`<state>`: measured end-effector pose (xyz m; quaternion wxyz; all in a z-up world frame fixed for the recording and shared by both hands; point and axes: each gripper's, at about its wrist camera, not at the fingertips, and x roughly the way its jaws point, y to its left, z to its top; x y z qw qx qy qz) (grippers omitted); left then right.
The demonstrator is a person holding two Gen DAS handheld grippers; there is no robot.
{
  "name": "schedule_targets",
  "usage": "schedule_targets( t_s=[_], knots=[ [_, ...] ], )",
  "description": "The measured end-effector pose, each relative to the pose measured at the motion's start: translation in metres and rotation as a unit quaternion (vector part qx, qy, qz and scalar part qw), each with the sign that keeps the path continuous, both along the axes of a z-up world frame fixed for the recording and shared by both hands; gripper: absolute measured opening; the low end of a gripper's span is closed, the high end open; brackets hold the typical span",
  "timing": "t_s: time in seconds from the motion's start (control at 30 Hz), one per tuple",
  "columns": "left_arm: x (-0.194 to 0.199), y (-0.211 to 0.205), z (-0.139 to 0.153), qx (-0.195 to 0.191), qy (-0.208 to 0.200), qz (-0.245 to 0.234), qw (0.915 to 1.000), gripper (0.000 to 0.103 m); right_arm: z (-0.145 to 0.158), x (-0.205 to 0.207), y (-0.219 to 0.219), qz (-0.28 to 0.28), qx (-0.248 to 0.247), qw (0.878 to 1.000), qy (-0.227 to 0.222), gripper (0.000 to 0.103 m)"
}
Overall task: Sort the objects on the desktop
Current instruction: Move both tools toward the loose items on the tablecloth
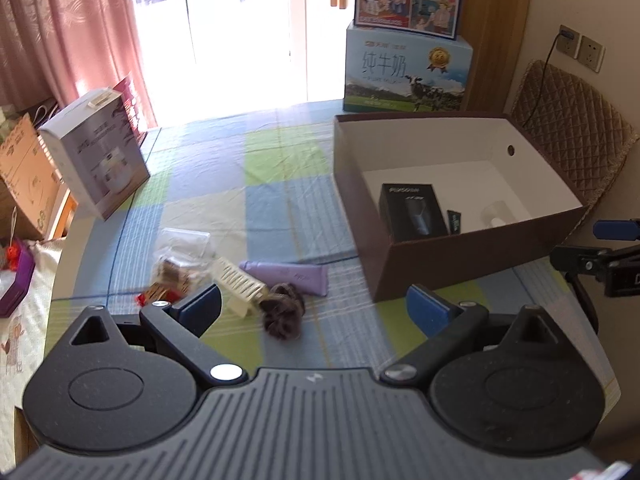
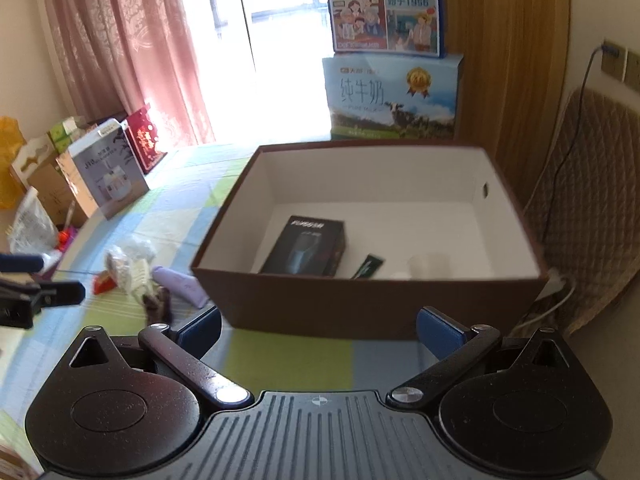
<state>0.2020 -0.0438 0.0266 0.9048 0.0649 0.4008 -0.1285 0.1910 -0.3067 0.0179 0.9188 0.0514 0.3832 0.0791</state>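
Note:
A brown open box (image 1: 460,264) (image 2: 360,304) with a white inside stands on the checked tablecloth. In it lie a black carton (image 1: 414,210) (image 2: 306,246), a small dark green packet (image 1: 455,221) (image 2: 367,267) and a pale cup-like thing (image 1: 496,216) (image 2: 426,266). Left of the box lies a loose pile: a lilac tube (image 1: 286,276) (image 2: 180,284), a cream hair clip (image 1: 240,284), a brown furry scrunchie (image 1: 282,312) (image 2: 158,304), a clear snack bag (image 1: 180,256) (image 2: 126,262) and a red wrapper (image 1: 150,296) (image 2: 102,282). My left gripper (image 1: 314,312) hovers open just before the scrunchie. My right gripper (image 2: 320,330) is open and empty in front of the box.
A grey-white appliance carton (image 1: 94,156) (image 2: 106,168) stands at the table's far left with a red gift box (image 2: 142,142) behind it. Stacked milk cartons (image 1: 406,68) (image 2: 392,96) rise behind the brown box. A quilted chair back (image 1: 572,132) (image 2: 588,200) is at right.

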Motion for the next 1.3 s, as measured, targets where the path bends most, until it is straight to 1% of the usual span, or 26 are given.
schedule_targets(
  t_s=[0.07,0.17,0.27,0.33,0.43,0.53,0.63,0.8,1.03,1.17,1.2,1.27,1.3],
  knots=[
    [-0.004,0.009,-0.003,-0.001,0.005,0.004,1.0,0.098,-0.004,-0.002,0.004,-0.002,0.011,1.0,0.01,0.101],
    [-0.01,0.022,-0.008,0.0,0.014,0.008,0.9999,0.098,-0.011,-0.006,0.014,0.004,0.009,1.0,0.022,0.101],
    [-0.015,0.031,-0.012,0.004,0.021,0.007,0.9998,0.098,-0.014,-0.014,0.026,0.002,0.004,1.0,0.002,0.101],
    [-0.018,0.038,-0.015,0.005,0.026,0.007,0.9996,0.098,-0.016,-0.019,0.034,0.009,0.013,1.0,-0.007,0.101],
    [-0.022,0.049,-0.02,0.004,0.034,0.011,0.9993,0.098,-0.02,-0.02,0.044,0.015,0.026,1.0,-0.004,0.101],
    [-0.024,0.058,-0.024,0.005,0.038,0.016,0.9991,0.098,-0.027,-0.021,0.054,0.027,0.053,0.998,0.01,0.101],
    [-0.025,0.069,-0.029,0.008,0.042,0.021,0.9989,0.098,-0.033,-0.021,0.067,0.032,0.065,0.997,0.024,0.101],
    [-0.023,0.09,-0.036,0.016,0.047,0.033,0.9982,0.098,-0.042,-0.018,0.092,0.042,0.077,0.996,0.024,0.101],
    [-0.015,0.121,-0.051,0.019,0.058,0.048,0.997,0.098,-0.063,-0.002,0.129,0.048,0.071,0.995,0.048,0.101],
    [-0.008,0.137,-0.062,0.023,0.063,0.055,0.9962,0.098,-0.076,0.007,0.147,0.045,0.052,0.997,0.045,0.101],
    [-0.006,0.141,-0.065,0.025,0.065,0.058,0.9959,0.098,-0.078,0.009,0.152,0.045,0.047,0.997,0.044,0.1],
    [-0.001,0.148,-0.071,0.025,0.069,0.061,0.9955,0.098,-0.084,0.014,0.16,0.047,0.039,0.997,0.042,0.092],
    [0.002,0.152,-0.074,0.025,0.068,0.062,0.9954,0.098,-0.087,0.017,0.164,0.047,0.035,0.997,0.043,0.087]
  ],
)
